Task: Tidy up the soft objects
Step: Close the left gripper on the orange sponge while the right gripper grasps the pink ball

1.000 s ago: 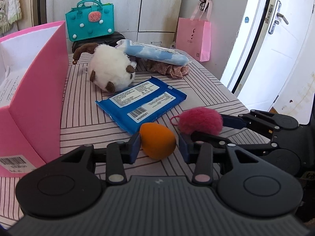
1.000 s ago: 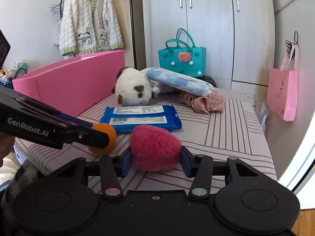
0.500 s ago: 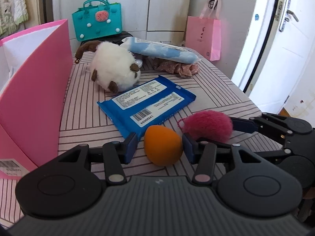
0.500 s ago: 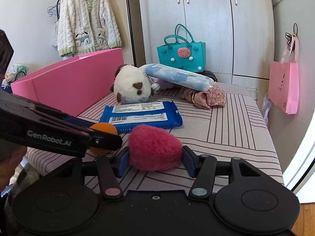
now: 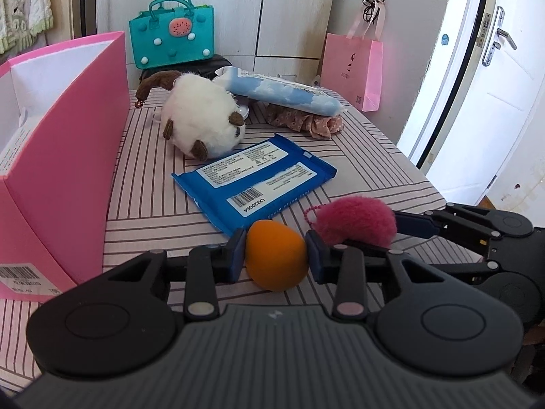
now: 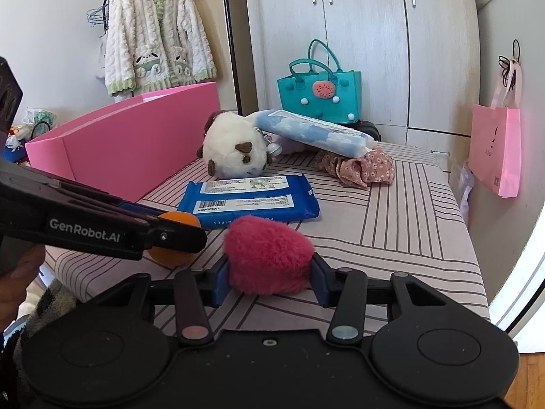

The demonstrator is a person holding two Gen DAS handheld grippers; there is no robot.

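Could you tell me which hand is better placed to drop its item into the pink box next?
Probably the left. The left gripper, whose jaws have just been closing onto the orange sponge, sits beside the pink box; the right gripper, closed on the pink pompom, is farther away.

Orange egg-shaped sponge (image 5: 275, 259) and fluffy crimson pompom (image 6: 269, 255) (bead chain attached) lie side by side.

Two wipe packs (image 5: 253, 182) (image 5: 282, 92), one plush toy (image 5: 202, 124), one orange sponge (image 5: 274, 260), one pompom (image 5: 356, 220), perhaps one scrunchie (image 5: 303, 122).
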